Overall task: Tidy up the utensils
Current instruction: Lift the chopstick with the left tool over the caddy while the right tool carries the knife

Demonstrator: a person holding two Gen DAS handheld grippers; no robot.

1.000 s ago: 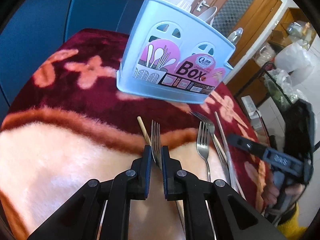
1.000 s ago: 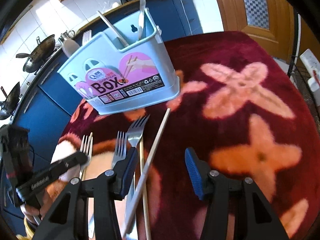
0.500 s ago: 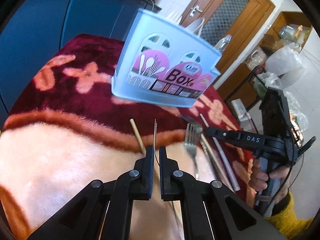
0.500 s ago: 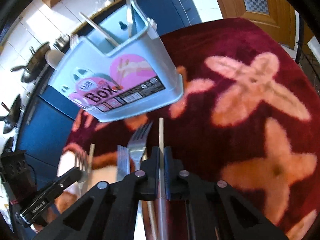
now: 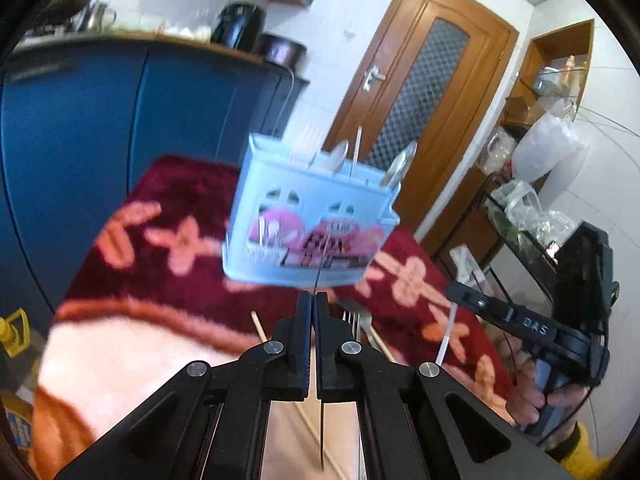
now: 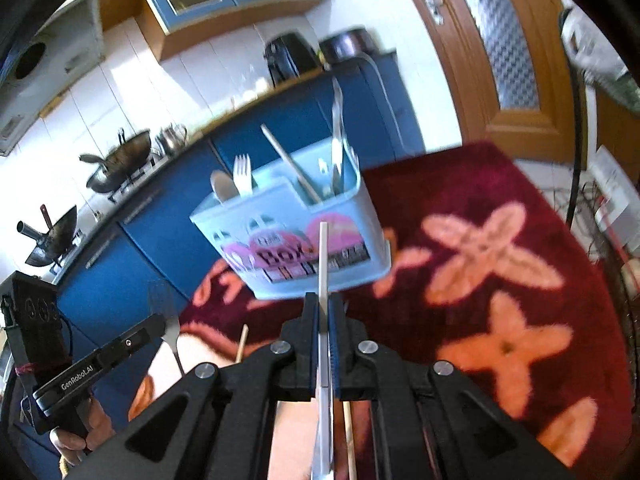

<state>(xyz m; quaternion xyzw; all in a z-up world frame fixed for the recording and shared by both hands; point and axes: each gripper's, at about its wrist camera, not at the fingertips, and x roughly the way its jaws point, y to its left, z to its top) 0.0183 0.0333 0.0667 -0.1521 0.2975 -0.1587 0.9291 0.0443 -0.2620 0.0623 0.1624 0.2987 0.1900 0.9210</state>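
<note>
Between gripper (image 5: pixel 313 300) pads, fork (image 5: pixel 320 264) edge-on

Left claw (image 5: pixel 313 304) clamped on a thin metal fork (image 5: pixel 320 264), edge-on, raised before the pale blue plastic utensil box (image 5: pixel 280 220). Wooden chopstick (image 5: pixel 259 326) lies on the maroon floral tabletop (image 5: pixel 180 280).

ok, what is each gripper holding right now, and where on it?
Left gripper is shut on a fork, seen edge-on, gripped on the handle just below the tines. Right gripper is shut on a metal chopstick, partway along its shaft.
</note>
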